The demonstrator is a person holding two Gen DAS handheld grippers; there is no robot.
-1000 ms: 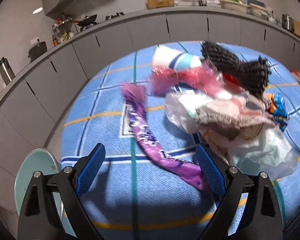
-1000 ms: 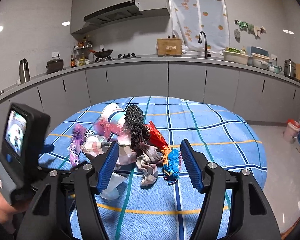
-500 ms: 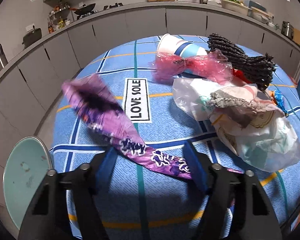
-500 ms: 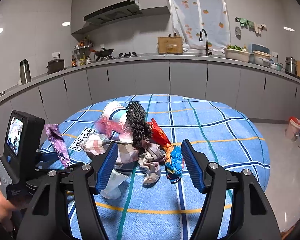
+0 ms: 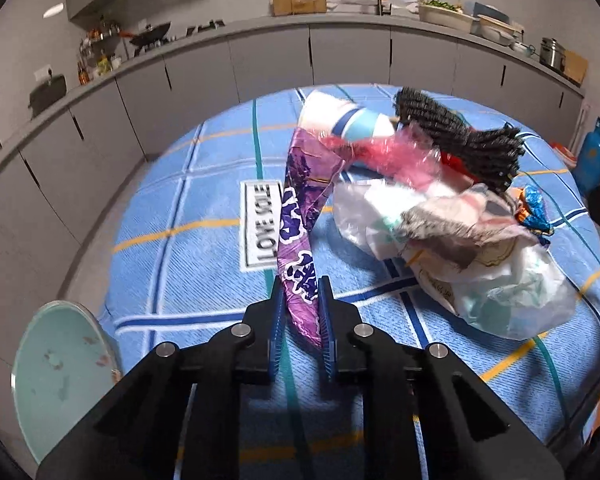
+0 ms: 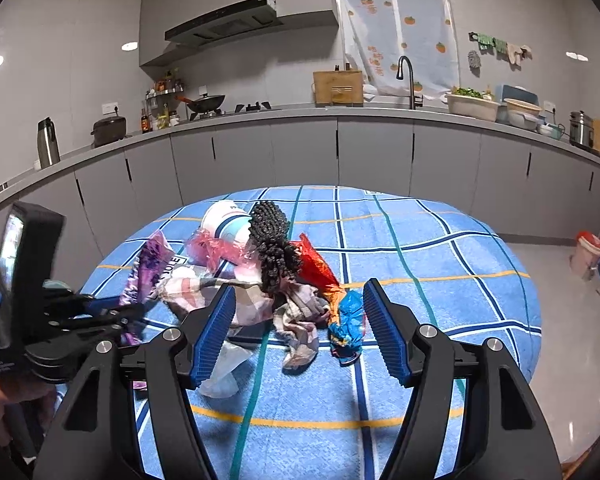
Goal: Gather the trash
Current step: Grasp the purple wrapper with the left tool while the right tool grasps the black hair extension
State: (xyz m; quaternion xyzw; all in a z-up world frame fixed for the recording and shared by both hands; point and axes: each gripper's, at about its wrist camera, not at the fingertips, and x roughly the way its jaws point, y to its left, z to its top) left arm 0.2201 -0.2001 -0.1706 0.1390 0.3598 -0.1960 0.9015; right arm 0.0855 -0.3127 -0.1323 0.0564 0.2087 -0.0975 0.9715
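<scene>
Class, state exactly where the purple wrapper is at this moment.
In the left wrist view the purple wrapper is pinched between the left gripper pads, which just closed, rising above the blue tablecloth toward the paper cup.

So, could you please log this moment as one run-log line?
left gripper: just closed on purple wrapper | right gripper: open, empty | trash pile: on table

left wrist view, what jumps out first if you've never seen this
The left gripper, whose jaws have just been closing, pinches a long purple wrapper that rises from its pads toward the trash pile on the blue checked tablecloth. Behind the pile lies a black bumpy roll; a pale green plate sits bottom left.
</scene>
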